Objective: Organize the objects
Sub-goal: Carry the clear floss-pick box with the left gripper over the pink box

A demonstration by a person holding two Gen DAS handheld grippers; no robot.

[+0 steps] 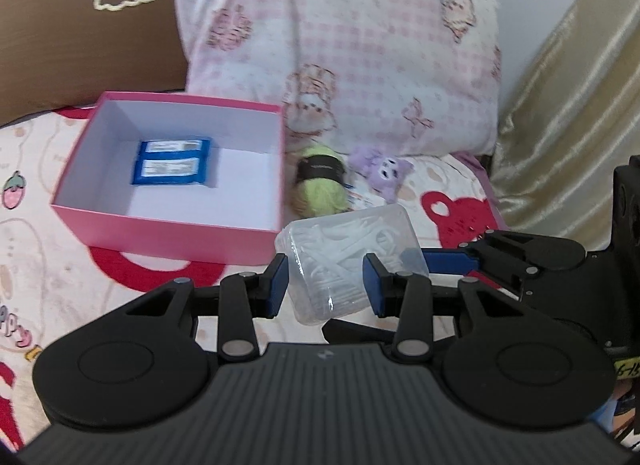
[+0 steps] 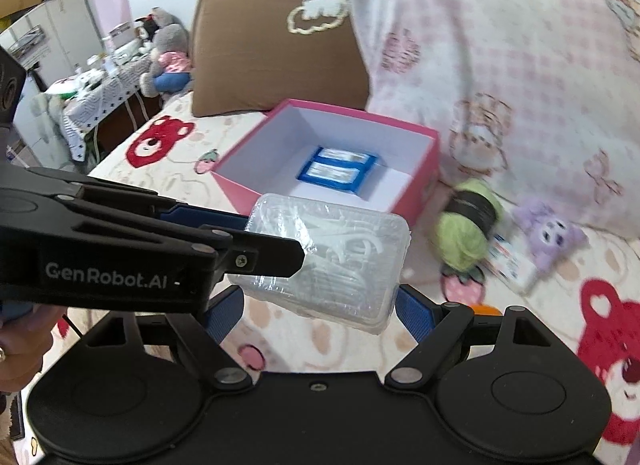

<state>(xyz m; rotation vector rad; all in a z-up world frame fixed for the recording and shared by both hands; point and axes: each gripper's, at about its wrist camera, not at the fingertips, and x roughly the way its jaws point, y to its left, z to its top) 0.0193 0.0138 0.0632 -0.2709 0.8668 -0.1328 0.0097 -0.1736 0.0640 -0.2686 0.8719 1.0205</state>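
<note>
**Clear box held over the bed by both tools**

While we hold the clear plastic box of white picks above the bed, both tools grip it together. Our left tool has its blue pads clamped on the box's short sides; our right tool stands wide, its pads pressed against the box's long ends. Beyond it the pink box lies open on the bedspread, with two blue packets side by side on its white floor. Just right of the pink box lie a green yarn ball with a dark band and a small purple plush, both in front of the pink pillow. A brown pillow sits beside it.
</note>
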